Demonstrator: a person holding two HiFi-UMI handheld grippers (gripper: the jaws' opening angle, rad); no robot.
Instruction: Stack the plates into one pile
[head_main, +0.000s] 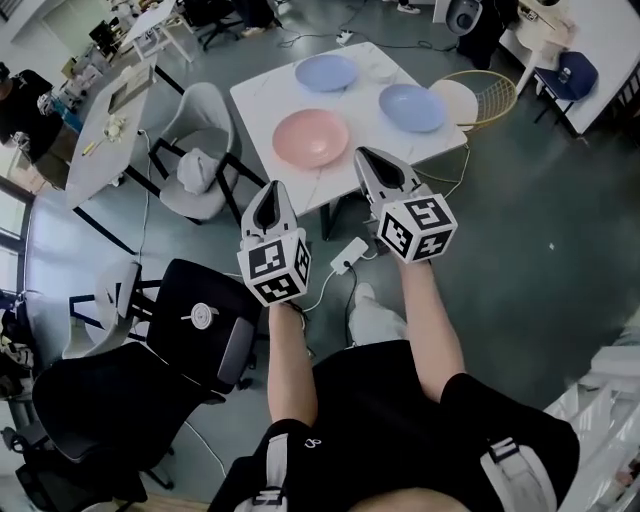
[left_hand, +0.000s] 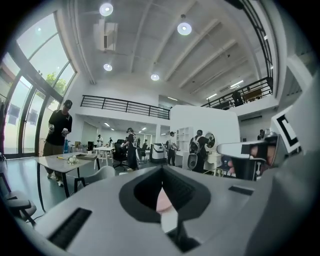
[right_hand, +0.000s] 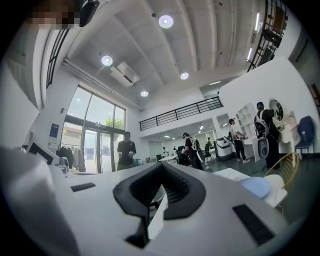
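On the white table (head_main: 262, 104) a pink plate (head_main: 310, 138) lies nearest me. One blue plate (head_main: 326, 72) sits behind it and another blue plate (head_main: 412, 107) lies to the right. All three lie apart. My left gripper (head_main: 268, 188) hangs shut and empty, short of the table's near edge. Over that edge, just right of the pink plate, my right gripper (head_main: 366, 154) is also shut and empty. A sliver of the pink plate (left_hand: 164, 200) shows between the jaws in the left gripper view. The right blue plate (right_hand: 256, 186) shows in the right gripper view.
A grey chair (head_main: 200, 150) with a cloth on it stands left of the table. A black office chair (head_main: 150, 360) is near my left side. A power strip (head_main: 350, 255) and its cables lie on the floor. A gold wire chair (head_main: 485, 95) stands at the table's right. People stand about the hall.
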